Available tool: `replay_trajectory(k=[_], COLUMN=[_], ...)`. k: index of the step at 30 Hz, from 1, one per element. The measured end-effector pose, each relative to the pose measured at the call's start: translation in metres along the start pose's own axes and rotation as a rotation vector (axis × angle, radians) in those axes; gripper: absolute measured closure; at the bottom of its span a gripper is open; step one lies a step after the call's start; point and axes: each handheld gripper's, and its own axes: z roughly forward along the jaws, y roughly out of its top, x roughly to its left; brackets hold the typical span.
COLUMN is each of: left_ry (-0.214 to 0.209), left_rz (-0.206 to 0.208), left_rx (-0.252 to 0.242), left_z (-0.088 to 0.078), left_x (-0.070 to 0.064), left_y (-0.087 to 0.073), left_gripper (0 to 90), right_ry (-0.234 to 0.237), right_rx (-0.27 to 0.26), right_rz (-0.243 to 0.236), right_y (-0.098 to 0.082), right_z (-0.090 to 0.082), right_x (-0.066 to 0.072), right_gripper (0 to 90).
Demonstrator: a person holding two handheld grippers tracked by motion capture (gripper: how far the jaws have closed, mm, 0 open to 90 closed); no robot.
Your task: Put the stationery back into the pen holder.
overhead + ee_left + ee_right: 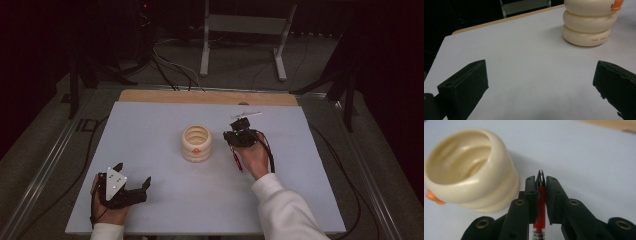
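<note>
Right gripper view: right gripper (541,186) fingers clamp the red plastic pen (539,212), long axis along the fingers, metal tip forward; left gripper (541,82) fingers apart.

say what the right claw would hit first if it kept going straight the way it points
Probably bare table: the right claw, shut on the red pen, points past the cream ribbed cup, which sits off to its side. Depth is hard to judge.
</note>
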Motion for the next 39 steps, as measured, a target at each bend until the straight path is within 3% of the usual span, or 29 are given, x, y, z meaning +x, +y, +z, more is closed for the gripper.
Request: replay_trajectory(k=[13, 23, 32, 39], left_ry=[-0.002, -0.001, 0.0, -0.002], left_rz=[-0.002, -0.003, -0.004, -0.004], left_rx=[-0.001, -0.001, -0.002, -0.001], left_z=[0.0, 0.0, 0.0, 0.0], left_x=[0.0, 0.0, 0.001, 0.001], left_y=[0.0, 0.0, 0.0, 0.0], left_gripper=[0.5, 0.5, 0.5, 0.5], right_ry=[0.03, 0.07, 0.093, 0.109], right_rx=[-0.127, -0.219, -0.275, -0.29], right_rz=[-0.03, -0.071, -0.116, -0.118], right_y=[0.025, 0.045, 0.063, 0.072], right_z=[-0.026, -0.041, -0.044, -0.038], right_x=[0.001, 0.009, 0.022, 0.029], right_gripper=[81.2, 81.2, 81.2, 81.2])
